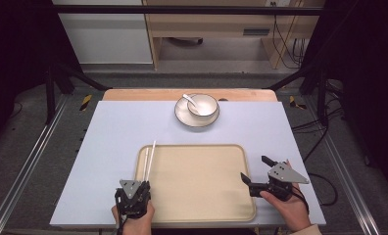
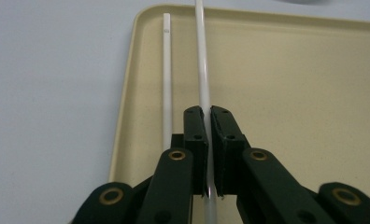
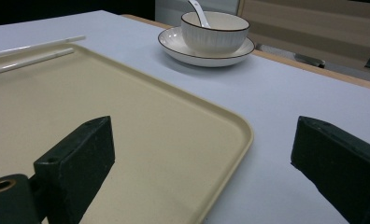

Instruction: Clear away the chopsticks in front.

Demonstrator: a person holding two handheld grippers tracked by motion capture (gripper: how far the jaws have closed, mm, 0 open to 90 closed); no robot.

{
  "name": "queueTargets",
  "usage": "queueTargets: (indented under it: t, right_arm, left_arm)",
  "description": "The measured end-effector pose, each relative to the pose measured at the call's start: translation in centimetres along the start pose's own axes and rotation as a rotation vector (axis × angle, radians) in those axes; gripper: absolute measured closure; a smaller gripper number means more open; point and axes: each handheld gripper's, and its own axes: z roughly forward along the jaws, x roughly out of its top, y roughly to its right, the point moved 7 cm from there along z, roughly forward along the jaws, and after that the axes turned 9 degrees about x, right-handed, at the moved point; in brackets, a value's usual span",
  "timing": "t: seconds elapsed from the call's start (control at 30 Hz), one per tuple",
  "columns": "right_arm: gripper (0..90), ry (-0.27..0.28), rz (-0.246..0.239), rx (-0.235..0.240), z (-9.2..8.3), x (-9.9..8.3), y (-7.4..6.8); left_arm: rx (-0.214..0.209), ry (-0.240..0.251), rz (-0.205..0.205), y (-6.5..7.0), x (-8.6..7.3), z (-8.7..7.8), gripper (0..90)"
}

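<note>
The left tool [image 2: 206, 135] is clenched on one white chopstick [image 2: 202, 70], whose twin [image 2: 167, 79] lies on the beige tray [image 2: 290, 93]; a faint mark near its tip is unreadable. The right tool [image 1: 258, 171] gapes over the tray's corner; its own view shows bowl [image 3: 215, 30], spoon [image 3: 198, 11] and plate [image 3: 174, 44] on the tabletop [image 3: 276, 98].

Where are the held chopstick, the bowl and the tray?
Held chopstick [image 2: 202, 60], left gripper view, on its shaft ahead of the tongs.
Bowl [image 3: 214, 35], right gripper view, on its ribbed outer wall.
Tray [image 1: 246, 161], high view, on its right rim.
</note>
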Motion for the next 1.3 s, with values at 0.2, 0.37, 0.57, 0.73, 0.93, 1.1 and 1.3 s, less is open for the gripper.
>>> queueTargets:
  t: [0.2, 0.37, 0.57, 0.73, 0.93, 1.1, 1.3]
  right_arm:
    - [6.5, -0.004, 0.003, 0.001, 0.1, 0.0, 0.0]
    - [6.5, -0.005, -0.002, 0.004, 0.1, -0.1, -0.1]
    - [6.6, -0.007, -0.002, 0.006, 0.1, -0.1, -0.1]
    - [6.6, -0.009, 0.0, 0.008, 0.2, -0.1, -0.1]
    - [6.7, -0.007, 0.0, 0.008, 0.1, -0.1, -0.1]
    - [6.7, -0.007, -0.001, 0.009, 0.1, -0.1, -0.1]
    - [6.7, -0.008, -0.001, 0.01, 0.2, -0.1, -0.1]
  left_arm:
    - [-0.008, -0.014, -0.019, -0.1, -0.6, -0.3, 85.0]
    - [-0.01, -0.012, -0.041, -0.2, -0.9, -0.5, 85.0]
    - [-0.015, -0.024, -0.052, -0.3, -1.3, -0.4, 85.0]
    - [-0.012, -0.03, -0.053, -0.3, -1.4, -0.3, 85.0]
    - [-0.005, -0.024, -0.056, -0.2, -1.3, -0.3, 85.0]
    - [0.007, -0.019, -0.052, -0.1, -1.4, 0.1, 85.0]
    - [0.011, -0.013, -0.05, 0.0, -1.5, 0.2, 82.9]
